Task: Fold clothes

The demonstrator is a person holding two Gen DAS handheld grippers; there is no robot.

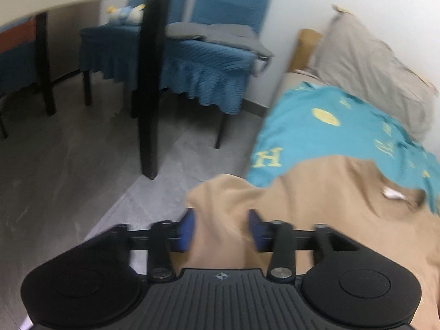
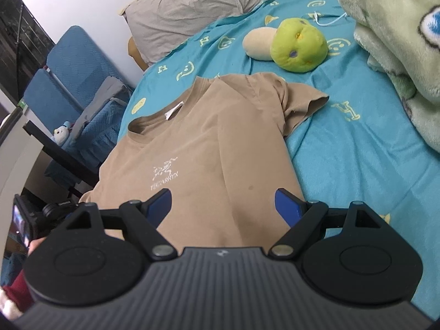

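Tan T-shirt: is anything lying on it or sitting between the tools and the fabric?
Nothing visible. The tan T-shirt lies bare on the teal bedsheet; the green plush toy sits beyond its sleeve, apart from it. The right tool and left tool are open right over the cloth.

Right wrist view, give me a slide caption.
Open right gripper hovers over a tan T-shirt spread on a teal bedsheet.
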